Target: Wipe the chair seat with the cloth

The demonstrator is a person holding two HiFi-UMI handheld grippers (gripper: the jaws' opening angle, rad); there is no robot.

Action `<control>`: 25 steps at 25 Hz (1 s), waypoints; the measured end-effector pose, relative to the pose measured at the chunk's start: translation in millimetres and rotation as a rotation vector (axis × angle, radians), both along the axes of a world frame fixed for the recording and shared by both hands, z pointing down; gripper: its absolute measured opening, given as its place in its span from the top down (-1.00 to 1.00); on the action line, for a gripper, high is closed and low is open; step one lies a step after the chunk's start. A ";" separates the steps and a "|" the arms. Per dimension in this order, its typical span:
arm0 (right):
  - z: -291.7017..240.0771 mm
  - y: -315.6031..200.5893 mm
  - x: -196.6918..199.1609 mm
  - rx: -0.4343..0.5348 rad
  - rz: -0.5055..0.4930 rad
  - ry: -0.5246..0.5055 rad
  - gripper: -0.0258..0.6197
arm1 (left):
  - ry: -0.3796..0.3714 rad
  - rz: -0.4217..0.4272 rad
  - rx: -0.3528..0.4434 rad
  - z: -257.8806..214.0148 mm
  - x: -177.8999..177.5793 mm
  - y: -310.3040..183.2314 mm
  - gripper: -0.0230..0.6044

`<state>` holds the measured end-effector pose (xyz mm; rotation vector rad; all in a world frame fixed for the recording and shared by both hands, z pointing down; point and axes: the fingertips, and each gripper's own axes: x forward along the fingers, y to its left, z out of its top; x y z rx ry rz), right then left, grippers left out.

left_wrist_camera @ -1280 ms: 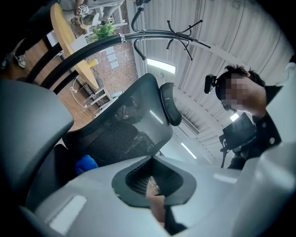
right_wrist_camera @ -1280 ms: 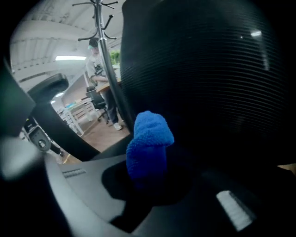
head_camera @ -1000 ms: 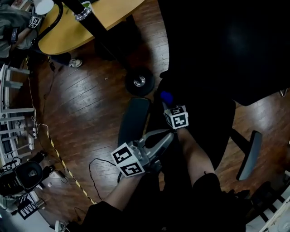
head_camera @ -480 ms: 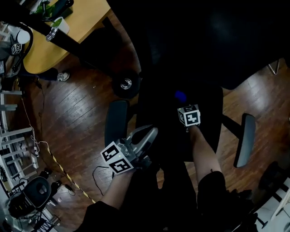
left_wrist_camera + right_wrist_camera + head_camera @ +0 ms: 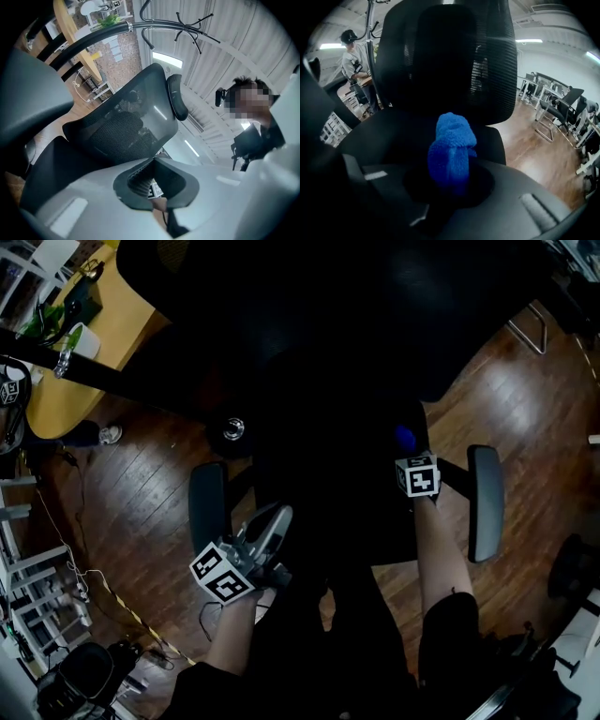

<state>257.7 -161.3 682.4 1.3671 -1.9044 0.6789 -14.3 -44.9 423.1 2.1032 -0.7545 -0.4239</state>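
The black office chair seat [image 5: 328,484] fills the middle of the head view, between a left armrest [image 5: 206,507] and a right armrest [image 5: 485,502]. My right gripper [image 5: 409,451] is shut on a bunched blue cloth [image 5: 405,438] over the seat's right side, near the right armrest. In the right gripper view the cloth [image 5: 451,147] sticks up between the jaws, in front of the mesh backrest [image 5: 450,56]. My left gripper [image 5: 277,517] hovers at the seat's left front edge beside the left armrest, jaws together and holding nothing. Its own view shows the backrest [image 5: 126,126] and headrest [image 5: 177,96].
A wooden table [image 5: 66,381] stands at the upper left, with a chair caster [image 5: 232,429] on the wood floor nearby. Cables and striped tape [image 5: 122,610] lie at the lower left. A person [image 5: 354,56] stands behind the chair; other chairs [image 5: 558,110] are at the right.
My right gripper has carried the blue cloth rightward across the seat, from near the left armrest to near the right one. The left gripper stays by the left armrest.
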 end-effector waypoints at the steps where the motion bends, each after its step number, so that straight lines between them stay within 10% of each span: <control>1: -2.9 0.2 0.9 0.004 -0.001 0.004 0.81 | 0.002 -0.001 0.001 -3.8 1.4 -0.7 0.95; 10: -26.7 -8.9 -24.4 0.057 0.012 -0.008 0.80 | 0.038 -0.040 0.026 -25.6 -25.0 6.0 0.95; 20: -20.8 31.4 -287.4 0.016 -0.330 -0.310 0.80 | 0.069 -0.117 0.051 -27.7 -52.7 17.0 0.95; 25: -16.5 59.2 -355.0 0.009 -0.405 -0.347 0.80 | 0.081 -0.138 0.070 -33.4 -57.9 18.2 0.95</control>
